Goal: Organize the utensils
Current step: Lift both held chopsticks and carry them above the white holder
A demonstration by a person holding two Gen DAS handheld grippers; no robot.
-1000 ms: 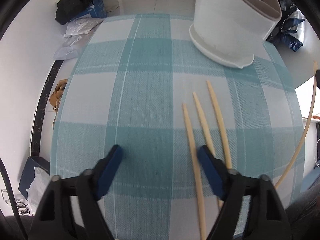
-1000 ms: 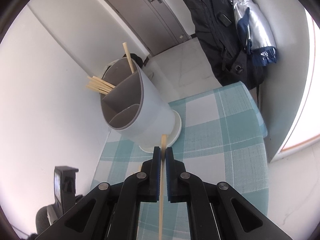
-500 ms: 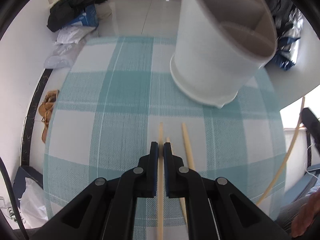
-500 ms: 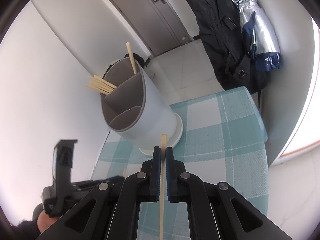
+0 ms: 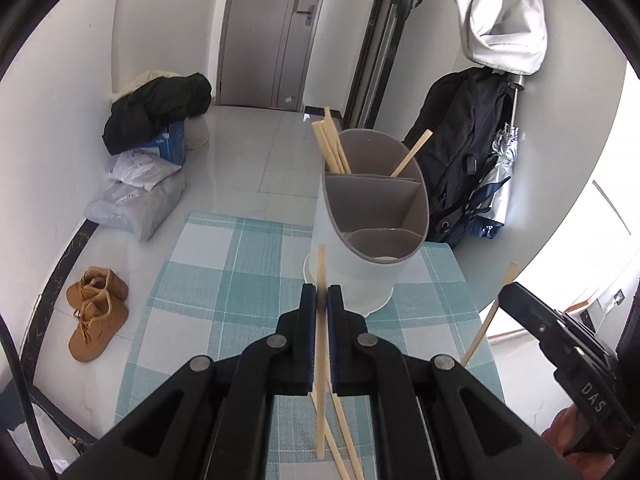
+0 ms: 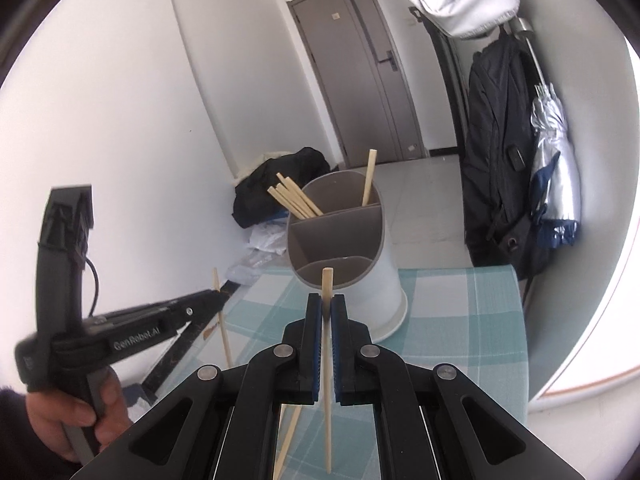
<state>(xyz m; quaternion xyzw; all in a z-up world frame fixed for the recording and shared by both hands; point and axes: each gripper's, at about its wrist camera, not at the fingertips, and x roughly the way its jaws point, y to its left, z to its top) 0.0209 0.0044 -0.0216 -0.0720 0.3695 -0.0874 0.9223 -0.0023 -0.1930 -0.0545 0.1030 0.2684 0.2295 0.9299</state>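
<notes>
My left gripper (image 5: 321,300) is shut on a wooden chopstick (image 5: 320,268) and holds it above the table, its tip toward the white divided utensil holder (image 5: 360,272). My right gripper (image 6: 326,308) is shut on another chopstick (image 6: 327,284), also raised in front of the holder (image 6: 380,284). The holder's far compartment has several chopsticks (image 5: 332,148), which also show in the right wrist view (image 6: 294,198). Two chopsticks (image 5: 344,440) lie on the teal checked tablecloth (image 5: 224,280) below my left gripper. The right gripper shows in the left wrist view (image 5: 505,292), the left one in the right wrist view (image 6: 218,300).
Brown shoes (image 5: 96,312), plastic bags (image 5: 136,196) and a dark coat pile (image 5: 156,108) lie on the floor at left. A black backpack (image 5: 464,152) and a folded umbrella (image 6: 556,176) hang by the table's far right corner. A grey door (image 5: 276,32) stands behind.
My left gripper closed on a chopstick on the table and lifted it, tilting up toward the holder. My right gripper kept its chopstick and swung to face the holder more squarely.
</notes>
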